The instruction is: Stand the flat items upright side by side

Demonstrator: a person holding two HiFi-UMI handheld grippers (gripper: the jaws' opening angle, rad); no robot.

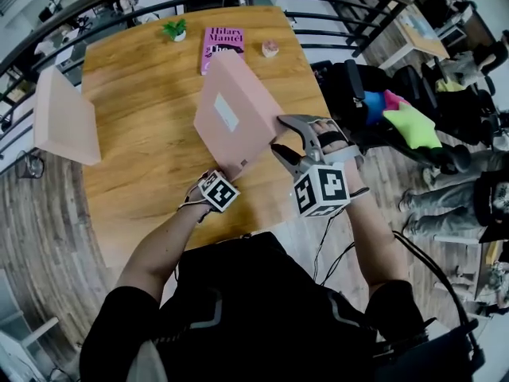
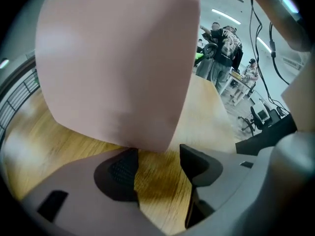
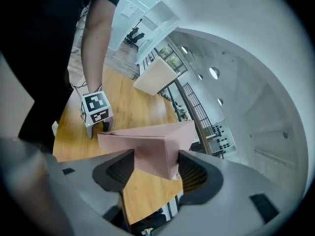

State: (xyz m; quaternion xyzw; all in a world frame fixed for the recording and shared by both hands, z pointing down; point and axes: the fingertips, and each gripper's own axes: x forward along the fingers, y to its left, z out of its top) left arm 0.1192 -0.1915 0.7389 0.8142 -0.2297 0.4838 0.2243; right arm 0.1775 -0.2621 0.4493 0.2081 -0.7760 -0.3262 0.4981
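Observation:
A flat pink box (image 1: 235, 114) with a white label is tilted up over the middle of the wooden table (image 1: 143, 157). My right gripper (image 1: 277, 134) is shut on the box's right edge; in the right gripper view both pads press the box (image 3: 152, 141) across its thickness. Below the box's near corner is my left gripper (image 1: 229, 172). In the left gripper view the box (image 2: 118, 63) hangs just beyond the jaws (image 2: 160, 163), which are open with bare wood between them. A second pink box (image 1: 64, 118) stands upright at the table's left edge. A pink book (image 1: 221, 46) lies flat at the far side.
A small potted plant (image 1: 175, 30) and a small round object (image 1: 270, 48) flank the book. A black railing (image 1: 95, 6) curves behind the table. Chairs with bright cushions (image 1: 398, 114) and seated people are to the right.

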